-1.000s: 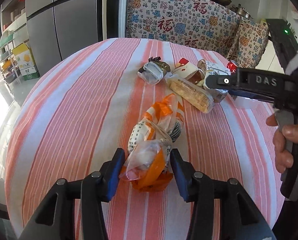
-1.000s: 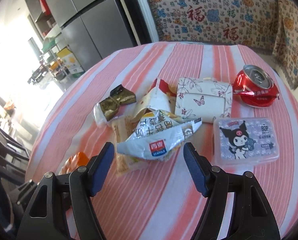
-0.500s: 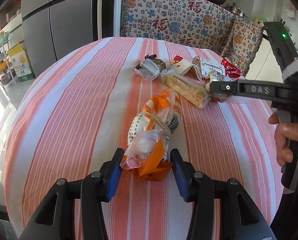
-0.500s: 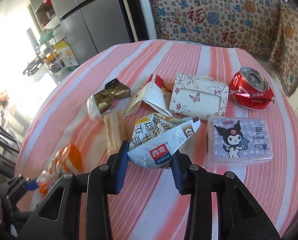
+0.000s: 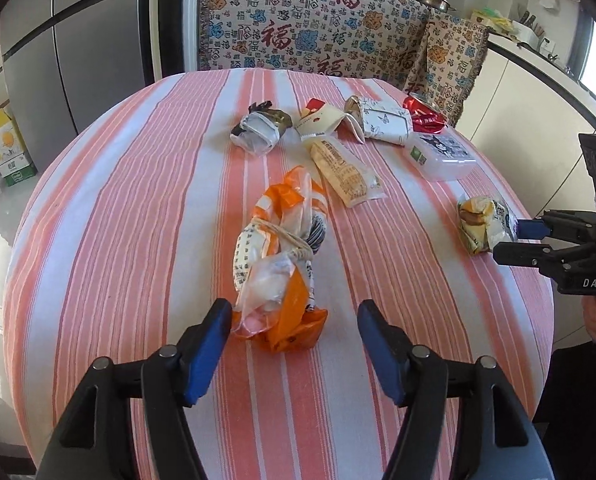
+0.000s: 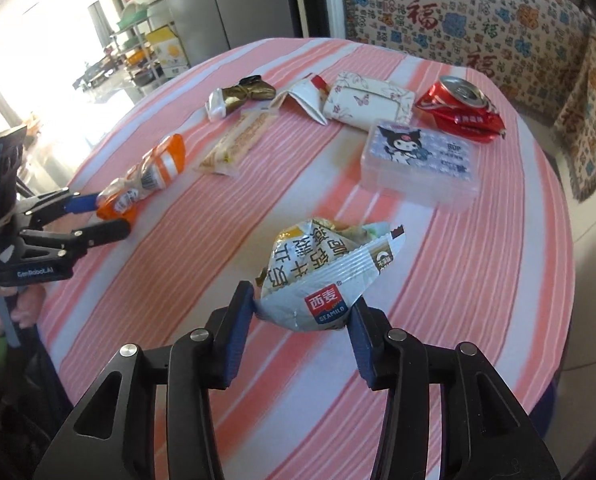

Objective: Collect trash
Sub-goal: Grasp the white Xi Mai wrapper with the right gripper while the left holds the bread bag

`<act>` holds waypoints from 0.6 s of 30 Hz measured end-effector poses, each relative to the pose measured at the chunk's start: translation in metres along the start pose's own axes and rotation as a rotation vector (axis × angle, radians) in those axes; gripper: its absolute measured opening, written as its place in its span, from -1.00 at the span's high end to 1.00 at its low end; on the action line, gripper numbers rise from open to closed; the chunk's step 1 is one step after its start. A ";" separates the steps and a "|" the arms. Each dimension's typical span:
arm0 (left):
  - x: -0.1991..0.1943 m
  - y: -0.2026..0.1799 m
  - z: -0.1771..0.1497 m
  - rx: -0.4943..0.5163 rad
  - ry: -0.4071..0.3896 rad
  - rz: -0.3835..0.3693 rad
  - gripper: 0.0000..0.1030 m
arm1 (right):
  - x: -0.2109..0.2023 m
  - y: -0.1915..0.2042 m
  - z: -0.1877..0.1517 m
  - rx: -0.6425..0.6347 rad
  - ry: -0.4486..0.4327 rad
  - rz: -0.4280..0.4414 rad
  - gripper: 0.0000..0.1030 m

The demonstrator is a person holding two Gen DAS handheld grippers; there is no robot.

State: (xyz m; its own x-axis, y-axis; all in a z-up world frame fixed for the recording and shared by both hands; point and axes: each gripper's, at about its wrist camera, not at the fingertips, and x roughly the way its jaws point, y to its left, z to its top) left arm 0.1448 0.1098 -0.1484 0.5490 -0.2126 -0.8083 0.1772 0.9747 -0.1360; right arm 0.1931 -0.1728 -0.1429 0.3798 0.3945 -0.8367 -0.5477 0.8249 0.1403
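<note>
From the left wrist, the left hand-held gripper (image 5: pixel 294 350) pointed down at a round worktop (image 5: pixel 118 216) covered in a pink-and-white striped cloth. Its jaws had just been opening and stood wide, with the near end of a tied orange-and-white plastic bag (image 5: pixel 282 264) lying between them, the left pad close to the bag and the right pad clear of it. Beyond lay a long biscuit wrapper (image 5: pixel 344 172), a crumpled silver-and-brown wrapper (image 5: pixel 258 130), a folded paper cup (image 5: pixel 318 120), a butterfly-print tissue pack (image 5: pixel 384 124), a crushed red can (image 5: pixel 424 116) and a clear plastic box (image 5: pixel 440 154). At the right edge, the right hand-held gripper (image 5: pixel 510 240) carried an oatmeal sachet (image 5: pixel 484 228).

From the right wrist, the right hand-held gripper (image 6: pixel 302 322) had its jaws, just widened a little, pressed on both sides of the crumpled oatmeal sachet (image 6: pixel 326 276), which seemed lifted off the cloth, though the blur left that unsure. The left hand-held gripper (image 6: pixel 102 216) sat at the far left, around the orange bag's end.
</note>
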 end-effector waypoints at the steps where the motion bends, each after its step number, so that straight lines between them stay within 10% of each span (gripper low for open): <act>1: 0.000 0.000 0.001 0.003 0.005 -0.006 -0.30 | -0.002 -0.002 -0.001 0.014 -0.004 -0.003 -0.13; 6: 0.005 0.002 0.012 0.001 0.018 -0.031 -0.30 | -0.011 0.001 0.002 0.085 -0.030 0.004 -0.53; 14: 0.024 0.010 0.026 -0.012 0.066 -0.038 -0.30 | 0.007 -0.004 0.012 0.208 -0.015 -0.042 -0.53; 17: 0.024 0.009 0.027 -0.006 0.068 -0.030 -0.18 | 0.010 -0.008 0.011 0.221 0.004 -0.042 0.02; 18: 0.024 0.008 0.027 -0.005 0.071 -0.026 0.14 | 0.010 -0.009 0.010 0.220 0.006 -0.040 0.17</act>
State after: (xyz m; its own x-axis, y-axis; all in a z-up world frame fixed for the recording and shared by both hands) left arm 0.1809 0.1107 -0.1533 0.4847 -0.2326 -0.8432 0.1863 0.9693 -0.1603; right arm 0.2091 -0.1723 -0.1470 0.3929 0.3579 -0.8471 -0.3559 0.9085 0.2188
